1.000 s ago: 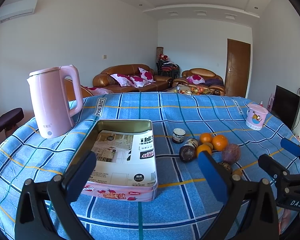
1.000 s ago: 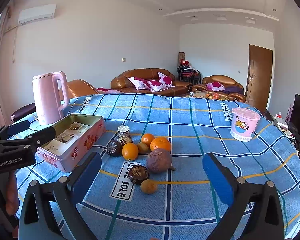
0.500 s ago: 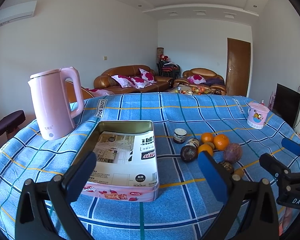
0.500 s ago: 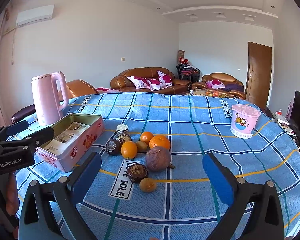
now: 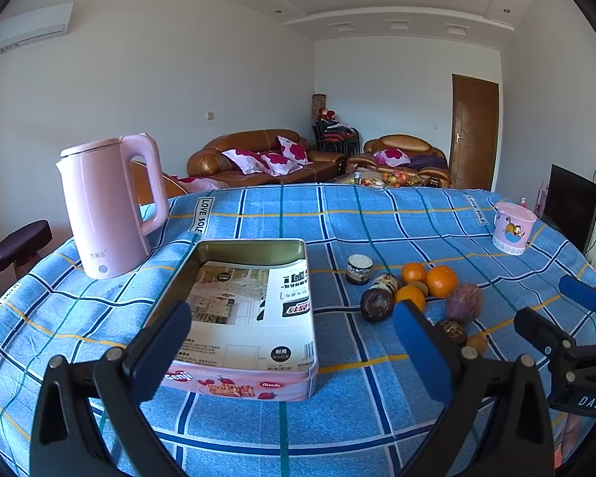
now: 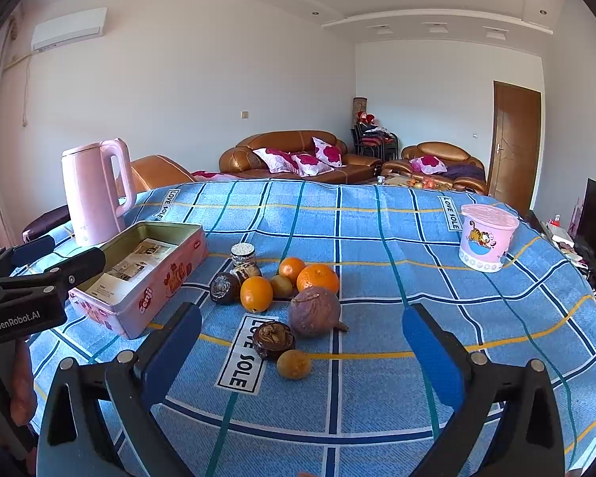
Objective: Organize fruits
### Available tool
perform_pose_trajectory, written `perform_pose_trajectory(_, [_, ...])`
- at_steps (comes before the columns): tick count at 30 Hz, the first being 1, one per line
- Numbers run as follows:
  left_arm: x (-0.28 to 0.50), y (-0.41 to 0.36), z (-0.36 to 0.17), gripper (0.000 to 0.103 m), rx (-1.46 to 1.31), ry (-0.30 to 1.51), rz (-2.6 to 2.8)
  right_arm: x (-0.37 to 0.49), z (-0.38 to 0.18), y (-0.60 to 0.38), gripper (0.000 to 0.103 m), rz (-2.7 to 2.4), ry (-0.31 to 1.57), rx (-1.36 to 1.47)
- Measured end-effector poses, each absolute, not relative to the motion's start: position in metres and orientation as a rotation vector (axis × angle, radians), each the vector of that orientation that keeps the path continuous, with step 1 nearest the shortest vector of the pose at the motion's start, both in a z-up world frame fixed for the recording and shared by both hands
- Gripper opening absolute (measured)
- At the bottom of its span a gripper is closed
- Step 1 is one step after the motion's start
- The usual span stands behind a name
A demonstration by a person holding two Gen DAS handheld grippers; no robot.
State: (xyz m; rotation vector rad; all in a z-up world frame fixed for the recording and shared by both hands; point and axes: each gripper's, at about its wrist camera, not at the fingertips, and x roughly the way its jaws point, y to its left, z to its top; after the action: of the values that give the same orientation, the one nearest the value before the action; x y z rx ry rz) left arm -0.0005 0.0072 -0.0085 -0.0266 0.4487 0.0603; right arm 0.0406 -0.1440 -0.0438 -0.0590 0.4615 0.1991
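Observation:
Fruit lies in a cluster on the blue checked tablecloth: oranges [image 6: 256, 293] [image 6: 318, 278], a purple passion fruit [image 6: 314, 316], a dark wrinkled fruit [image 6: 273, 339], a small yellow-brown fruit [image 6: 294, 363] and a dark round fruit [image 6: 223, 287]. An open pink tin [image 5: 254, 310] [image 6: 139, 274] with printed paper inside stands left of them. My left gripper [image 5: 294, 342] is open, held above the near end of the tin. My right gripper [image 6: 298, 342] is open, hovering in front of the fruit with nothing between its fingers.
A pink kettle [image 5: 107, 206] [image 6: 93, 190] stands at the back left of the table. A small jar [image 6: 243, 253] sits behind the fruit. A pink lidded tub [image 6: 486, 236] is at the far right. Sofas and a door lie beyond the table.
Both views have shifted slightly: the tin, kettle and fruit sit a little lower and closer in frame. Both grippers stay open and empty.

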Motion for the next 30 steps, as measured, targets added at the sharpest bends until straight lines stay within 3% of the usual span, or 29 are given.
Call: perform_pose_trajectory(30, [-0.002, 0.007, -0.015, 0.103, 0.003, 0.466, 0.061, 0.047, -0.052, -0.154, 0.102, 0.192, 0.488, -0.037])
